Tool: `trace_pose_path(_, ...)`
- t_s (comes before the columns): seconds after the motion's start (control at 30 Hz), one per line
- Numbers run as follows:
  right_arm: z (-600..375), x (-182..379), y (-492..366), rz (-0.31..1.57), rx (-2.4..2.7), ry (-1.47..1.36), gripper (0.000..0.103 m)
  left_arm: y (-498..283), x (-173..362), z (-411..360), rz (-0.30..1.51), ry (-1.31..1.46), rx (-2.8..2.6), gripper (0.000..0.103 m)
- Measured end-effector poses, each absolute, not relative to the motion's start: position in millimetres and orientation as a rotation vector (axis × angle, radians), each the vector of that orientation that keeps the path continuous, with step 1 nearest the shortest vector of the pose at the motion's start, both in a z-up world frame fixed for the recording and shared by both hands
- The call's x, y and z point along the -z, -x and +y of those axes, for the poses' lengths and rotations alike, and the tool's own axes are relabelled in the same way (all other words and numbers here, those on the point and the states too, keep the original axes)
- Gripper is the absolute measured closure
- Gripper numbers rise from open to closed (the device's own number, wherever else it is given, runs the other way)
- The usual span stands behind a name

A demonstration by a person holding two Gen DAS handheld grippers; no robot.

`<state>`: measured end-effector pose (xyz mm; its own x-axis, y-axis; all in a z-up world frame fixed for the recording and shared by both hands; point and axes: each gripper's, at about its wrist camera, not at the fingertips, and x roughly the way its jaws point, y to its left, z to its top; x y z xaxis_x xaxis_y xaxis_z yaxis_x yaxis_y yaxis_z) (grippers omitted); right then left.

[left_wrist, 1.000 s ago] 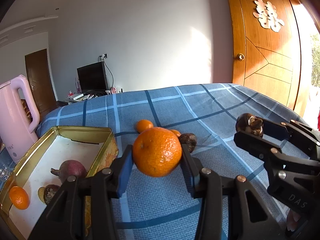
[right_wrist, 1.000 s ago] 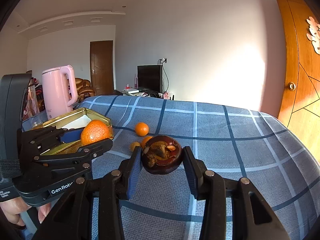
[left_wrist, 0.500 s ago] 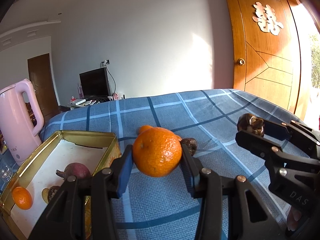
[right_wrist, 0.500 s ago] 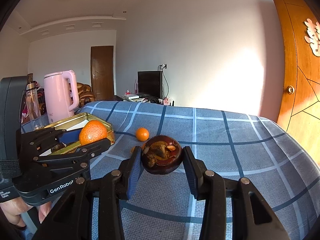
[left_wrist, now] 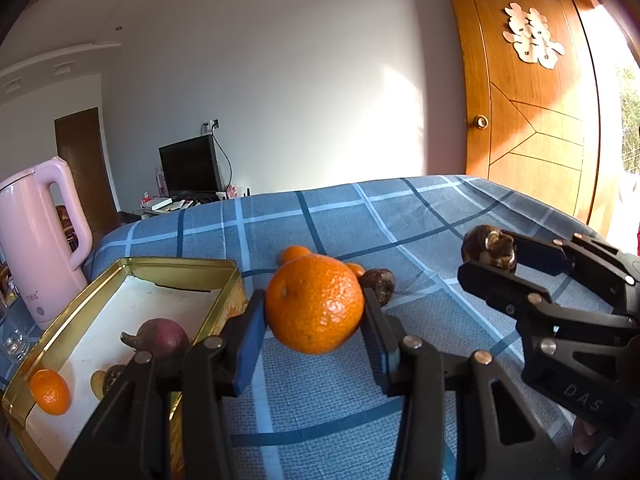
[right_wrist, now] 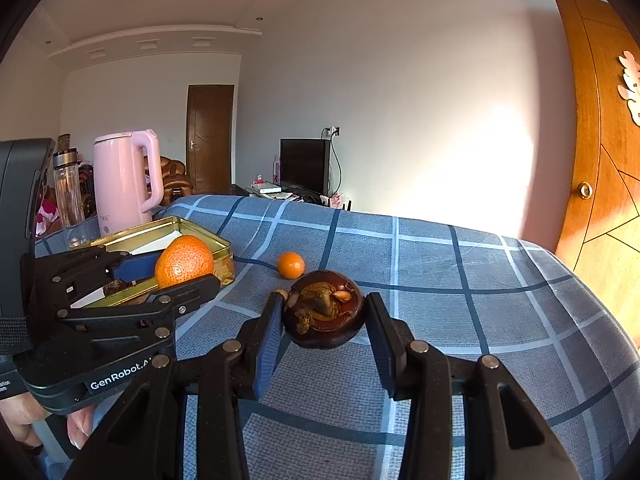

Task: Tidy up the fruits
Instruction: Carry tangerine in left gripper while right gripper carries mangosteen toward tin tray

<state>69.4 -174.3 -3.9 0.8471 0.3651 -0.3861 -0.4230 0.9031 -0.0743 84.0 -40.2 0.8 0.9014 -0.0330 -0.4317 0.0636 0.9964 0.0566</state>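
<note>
My left gripper point(left_wrist: 314, 320) is shut on a large orange point(left_wrist: 314, 304) and holds it above the blue checked cloth, just right of the gold tin point(left_wrist: 120, 268). The tin holds a small orange point(left_wrist: 50, 392), a purple fruit point(left_wrist: 160, 338) and a dark fruit point(left_wrist: 114, 376). My right gripper point(right_wrist: 324, 322) is shut on a dark mangosteen point(right_wrist: 324, 314) and holds it above the cloth. Small oranges point(left_wrist: 294, 252) and another mangosteen point(left_wrist: 380, 282) lie on the cloth behind the large orange. In the right wrist view the left gripper point(right_wrist: 182, 276) sits to the left with its orange point(right_wrist: 184, 260).
A pink kettle point(left_wrist: 38, 240) stands left of the tin, with a glass bottle point(right_wrist: 68, 200) beside it. A loose orange point(right_wrist: 291, 265) lies mid-cloth. The table's far edge faces a TV point(left_wrist: 190, 166) and a wooden door point(left_wrist: 532, 120).
Both grippers have risen a little with their fruits; the table and tin sit lower in both views. Both grips are unchanged.
</note>
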Motion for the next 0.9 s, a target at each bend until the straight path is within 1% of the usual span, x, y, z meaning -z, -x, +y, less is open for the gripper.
trace_pose_path(0.53, -158, 4, -65, 0.405, -0.463, 0.148, 0.06, -72, 2, -15, 0.472, -0.047, 0.013, 0.056)
trace_pose_path(0.9, -127, -11, -58, 0.39, -0.532, 0.167, 0.06, -57, -4, 14, 0.478, -0.025, -0.015, 0.056)
